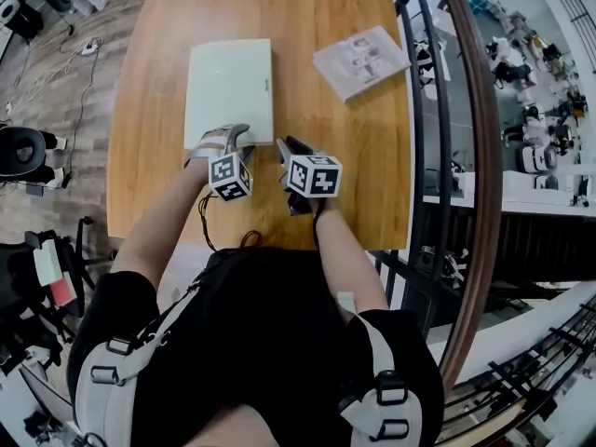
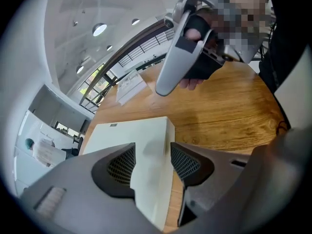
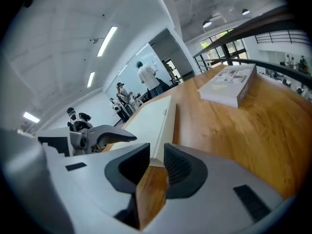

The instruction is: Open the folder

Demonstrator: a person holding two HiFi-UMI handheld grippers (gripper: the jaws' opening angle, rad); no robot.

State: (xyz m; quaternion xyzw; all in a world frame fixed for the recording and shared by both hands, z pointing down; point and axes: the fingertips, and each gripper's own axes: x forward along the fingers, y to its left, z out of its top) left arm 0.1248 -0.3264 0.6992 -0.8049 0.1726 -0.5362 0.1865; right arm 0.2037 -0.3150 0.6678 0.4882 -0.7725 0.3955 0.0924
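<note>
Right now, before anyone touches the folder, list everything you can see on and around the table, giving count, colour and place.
table: 1, brown wood, under everything
folder: 1, pale greenish white, closed, flat on the table left of centre
book: 1, white with a printed cover, far right of the table, apart from the folder
railing: 1, dark, beyond the table's right edge
left gripper: 1, grey, jaws apart, at the folder's near edge
right gripper: 1, grey, jaws apart, empty, beside the folder's near right corner
</note>
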